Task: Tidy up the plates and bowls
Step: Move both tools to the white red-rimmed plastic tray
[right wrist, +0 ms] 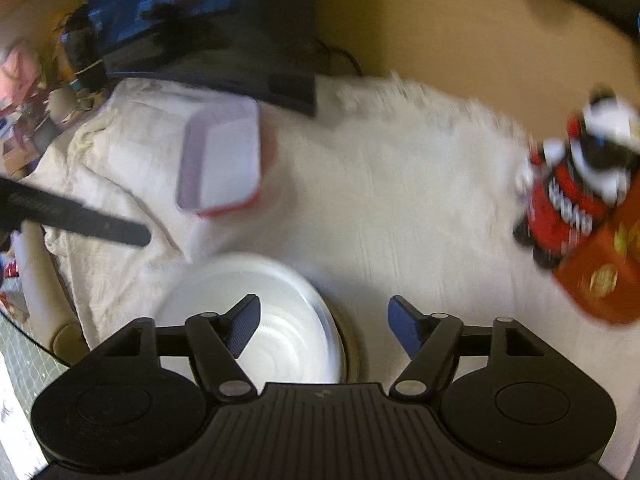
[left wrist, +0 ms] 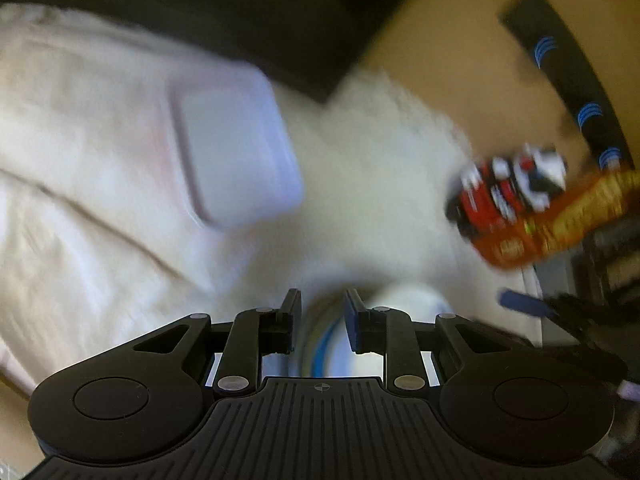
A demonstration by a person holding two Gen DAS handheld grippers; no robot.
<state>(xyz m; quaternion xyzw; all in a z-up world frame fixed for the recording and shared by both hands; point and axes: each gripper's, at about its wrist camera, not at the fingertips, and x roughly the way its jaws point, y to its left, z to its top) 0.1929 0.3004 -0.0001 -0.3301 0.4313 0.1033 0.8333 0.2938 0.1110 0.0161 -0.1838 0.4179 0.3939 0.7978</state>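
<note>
Both views are motion-blurred. My left gripper (left wrist: 322, 320) has its jaws close together around the rim of a white dish with a blue line (left wrist: 324, 344), seen edge-on between the pads. My right gripper (right wrist: 324, 326) is open and empty, just above a white round bowl (right wrist: 280, 320) that lies on the white cloth (right wrist: 400, 200) near the front. A white rectangular dish with a red edge (right wrist: 222, 160) lies further back on the left; it also shows in the left wrist view (left wrist: 236, 156).
A red and orange snack bag (right wrist: 580, 220) lies at the right, also in the left wrist view (left wrist: 540, 208). A dark monitor and clutter (right wrist: 180, 20) stand at the back. The other gripper's dark finger (right wrist: 80, 216) reaches in from the left.
</note>
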